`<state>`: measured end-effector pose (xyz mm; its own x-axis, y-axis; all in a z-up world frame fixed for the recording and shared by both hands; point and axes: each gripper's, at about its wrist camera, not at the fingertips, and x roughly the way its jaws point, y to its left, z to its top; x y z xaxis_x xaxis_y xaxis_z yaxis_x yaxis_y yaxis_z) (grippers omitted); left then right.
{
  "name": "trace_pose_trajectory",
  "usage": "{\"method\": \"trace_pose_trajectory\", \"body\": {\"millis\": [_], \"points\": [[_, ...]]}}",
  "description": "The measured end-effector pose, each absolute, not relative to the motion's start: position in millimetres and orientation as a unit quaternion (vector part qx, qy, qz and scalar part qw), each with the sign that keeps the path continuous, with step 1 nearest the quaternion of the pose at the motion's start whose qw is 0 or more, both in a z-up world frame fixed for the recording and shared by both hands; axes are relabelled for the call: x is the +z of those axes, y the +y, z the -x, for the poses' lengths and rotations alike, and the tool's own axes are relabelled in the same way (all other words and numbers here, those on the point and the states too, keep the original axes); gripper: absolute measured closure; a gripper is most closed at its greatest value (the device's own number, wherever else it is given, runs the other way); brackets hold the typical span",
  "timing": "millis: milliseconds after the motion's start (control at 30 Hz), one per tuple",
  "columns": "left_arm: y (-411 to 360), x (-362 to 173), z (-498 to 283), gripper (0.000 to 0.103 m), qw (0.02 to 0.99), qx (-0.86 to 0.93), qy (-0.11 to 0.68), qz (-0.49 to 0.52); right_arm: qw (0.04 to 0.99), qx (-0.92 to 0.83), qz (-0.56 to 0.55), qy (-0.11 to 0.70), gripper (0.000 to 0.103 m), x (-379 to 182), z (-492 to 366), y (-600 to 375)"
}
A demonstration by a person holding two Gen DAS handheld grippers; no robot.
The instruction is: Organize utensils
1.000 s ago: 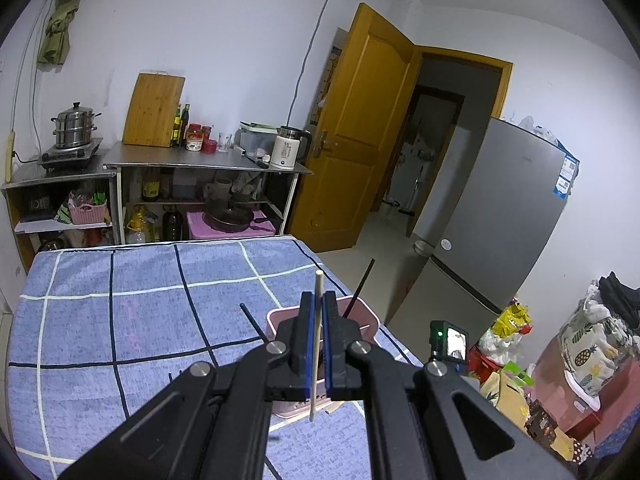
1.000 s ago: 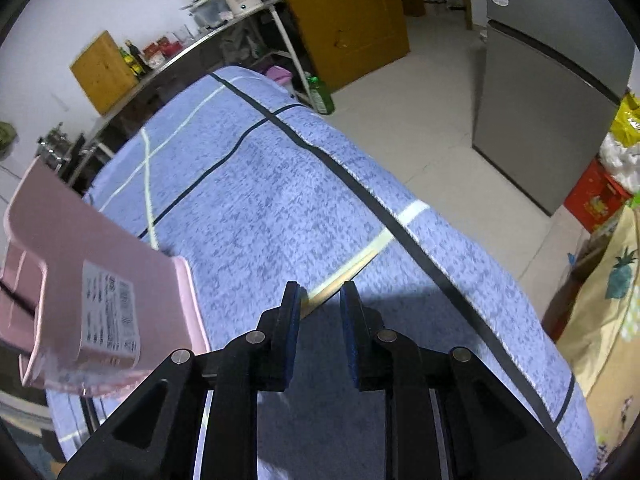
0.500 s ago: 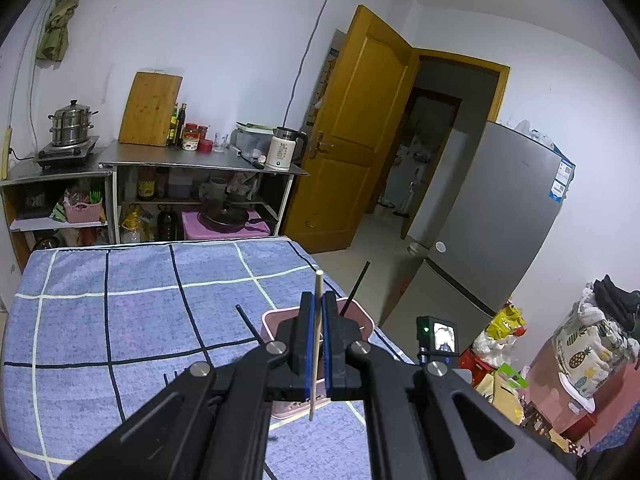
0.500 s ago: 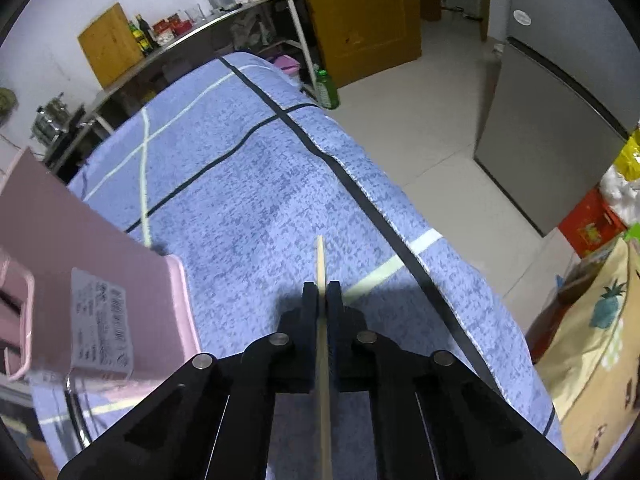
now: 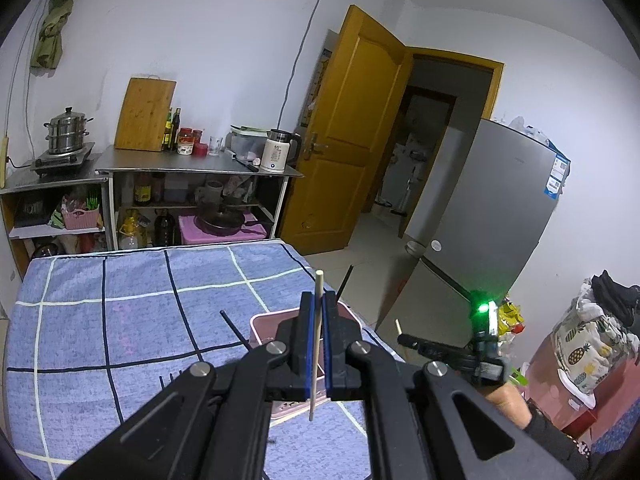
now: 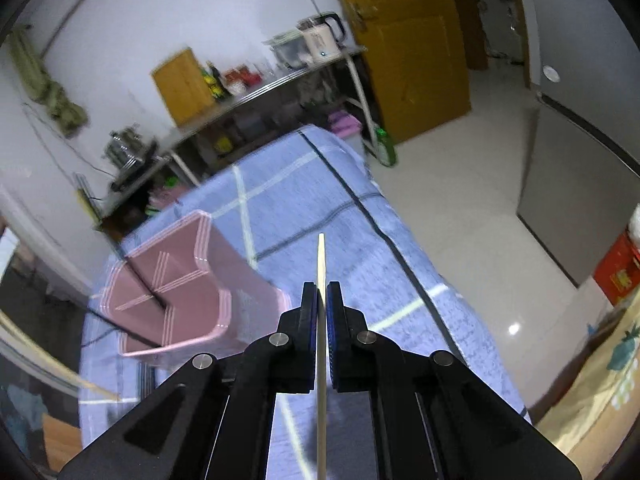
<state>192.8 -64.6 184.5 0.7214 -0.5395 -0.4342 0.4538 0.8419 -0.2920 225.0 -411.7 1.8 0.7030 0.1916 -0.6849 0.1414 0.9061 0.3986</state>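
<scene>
My left gripper (image 5: 319,300) is shut on a pale wooden chopstick (image 5: 317,320) and holds it upright above the pink divided utensil holder (image 5: 266,322), which has black chopsticks (image 5: 236,328) sticking out. My right gripper (image 6: 321,290) is shut on a second wooden chopstick (image 6: 321,264), lifted off the blue checked cloth (image 6: 360,248). The pink holder (image 6: 176,280) lies to its left, blurred. The right gripper also shows at the right of the left wrist view (image 5: 404,338).
The table's right edge (image 6: 420,280) drops to a tiled floor with a grey fridge (image 5: 492,216). Behind the table stand a metal shelf with a kettle (image 5: 276,156), a cutting board (image 5: 144,114) and a steamer pot (image 5: 66,132). Bags lie on the floor at right (image 5: 588,344).
My right gripper closed on the wooden chopstick that lay on the cloth and lifted it, tilting up toward the room. My left gripper kept its chopstick and shifted slightly.
</scene>
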Motion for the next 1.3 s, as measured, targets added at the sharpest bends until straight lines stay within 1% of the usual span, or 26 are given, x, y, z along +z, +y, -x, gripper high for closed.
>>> {"method": "trace_pose_trajectory", "body": {"millis": [167, 500, 733, 1033, 1300], "points": [[-67.3, 189.8, -190.9, 0.099, 0.925, -0.269, 0.255, 0.079, 0.908, 0.064, -0.224, 0.349, 0.098, 33.6, -211.5, -401.9], [-69.9, 190.6, -188.5, 0.099, 0.924, -0.272, 0.257, 0.077, 0.901, 0.103, -0.258, 0.334, 0.098, 31.8, -201.2, -408.1], [-72.9, 192.8, -191.5, 0.099, 0.926, -0.270, 0.256, 0.072, 0.912, 0.122, -0.249, 0.304, 0.098, 59.7, -193.6, -402.3], [-82.2, 196.8, -219.5, 0.099, 0.931, -0.249, 0.257, 0.066, 0.933, 0.145, -0.251, 0.214, 0.099, 110.0, -196.5, -377.5], [-84.1, 186.3, -238.8, 0.099, 0.931, -0.236, 0.270, 0.064, 0.945, 0.128, -0.248, 0.174, 0.099, 106.5, -216.7, -352.8]]}}
